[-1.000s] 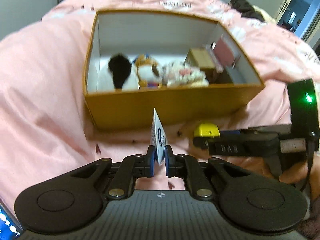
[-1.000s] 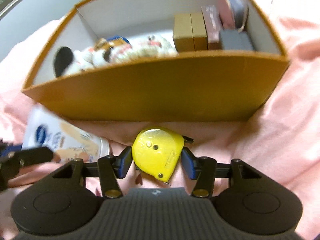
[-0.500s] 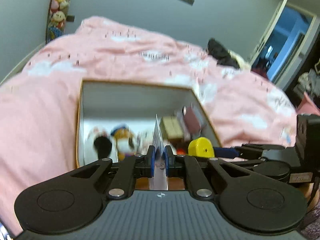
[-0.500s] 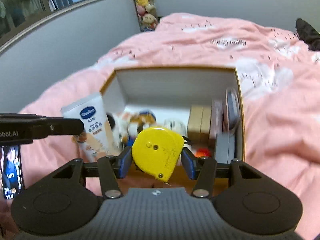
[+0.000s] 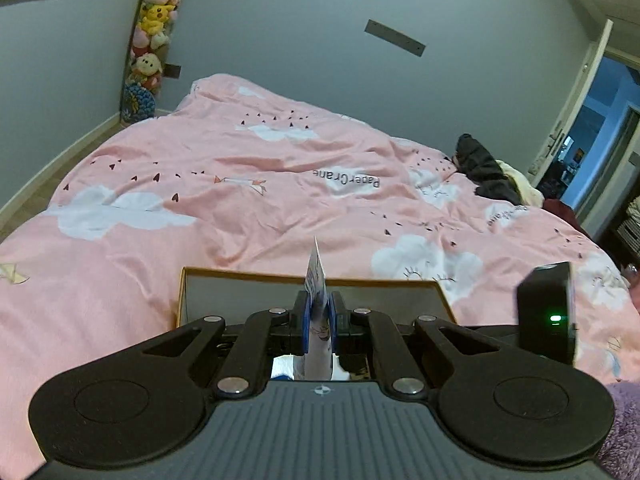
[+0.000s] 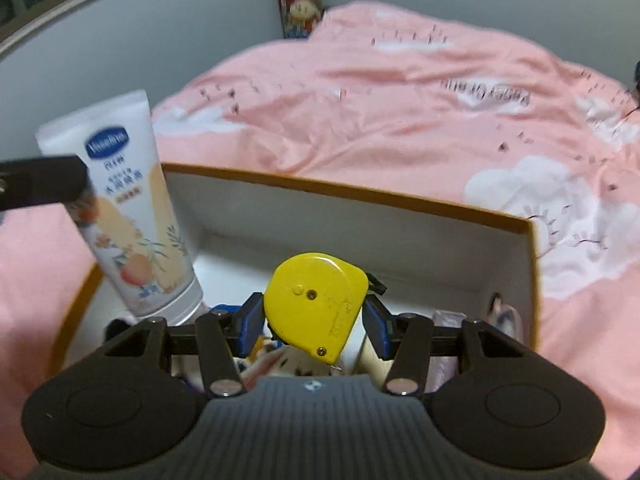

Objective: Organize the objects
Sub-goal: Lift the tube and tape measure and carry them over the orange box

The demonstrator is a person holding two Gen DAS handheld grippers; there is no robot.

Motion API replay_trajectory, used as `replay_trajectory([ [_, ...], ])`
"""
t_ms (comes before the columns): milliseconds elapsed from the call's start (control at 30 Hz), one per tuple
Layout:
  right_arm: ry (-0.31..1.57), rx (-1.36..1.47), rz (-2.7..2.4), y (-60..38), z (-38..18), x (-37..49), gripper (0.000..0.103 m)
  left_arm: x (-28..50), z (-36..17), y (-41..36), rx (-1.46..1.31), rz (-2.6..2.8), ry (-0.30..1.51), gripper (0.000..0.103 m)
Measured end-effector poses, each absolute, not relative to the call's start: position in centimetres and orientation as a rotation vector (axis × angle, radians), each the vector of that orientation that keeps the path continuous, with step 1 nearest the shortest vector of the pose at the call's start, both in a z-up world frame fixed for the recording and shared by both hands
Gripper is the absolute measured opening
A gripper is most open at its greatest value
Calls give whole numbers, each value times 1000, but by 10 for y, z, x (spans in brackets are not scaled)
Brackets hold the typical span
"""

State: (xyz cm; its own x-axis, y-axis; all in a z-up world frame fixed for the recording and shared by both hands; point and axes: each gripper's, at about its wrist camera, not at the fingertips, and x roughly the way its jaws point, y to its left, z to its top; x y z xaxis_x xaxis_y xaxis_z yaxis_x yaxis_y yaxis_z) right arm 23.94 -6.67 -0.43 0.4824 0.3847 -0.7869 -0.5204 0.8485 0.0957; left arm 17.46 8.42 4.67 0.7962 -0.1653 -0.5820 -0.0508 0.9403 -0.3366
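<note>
**A:** What is shown in the left wrist view?

**B:** The left gripper [image 5: 319,322] is seen with its blue pads [image 5: 304,328] pressed against a lotion tube [image 5: 318,280], which is viewed edge-on and held upright, its flat crimped end pointing up. Below and ahead, the far rim of an orange cardboard box [image 5: 240,274] is seen, resting on a pink bedspread [image 5: 240,184] printed with white clouds. At the right edge, the black housing of the right gripper [image 5: 546,312] is visible, with a green light lit on it. A column of plush toys [image 5: 150,36] is seen in the corner of the grey wall.

**A:** And in the right wrist view?

**B:** A yellow tape measure [image 6: 316,306] is clamped between the pads [image 6: 250,322] of the right gripper [image 6: 314,322] and is held above the open box [image 6: 352,194]. The box interior is white; soft toys [image 6: 276,356] are partly seen under the fingers, though they are blurred. Toward the box's right wall, flat items [image 6: 504,312] are stood on edge; what they are cannot be told. To the left, the lotion tube [image 6: 128,208] is seen face-on, cap downward, slightly tilted, over the left end of the box, with a finger of the left gripper [image 6: 40,186] across it.
</note>
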Motion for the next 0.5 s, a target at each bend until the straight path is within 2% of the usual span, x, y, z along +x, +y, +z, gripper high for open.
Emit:
replay_trajectory([
  [500, 1100, -281, 534, -43, -57, 283, 56, 226, 10, 85, -360, -36, 709, 10],
])
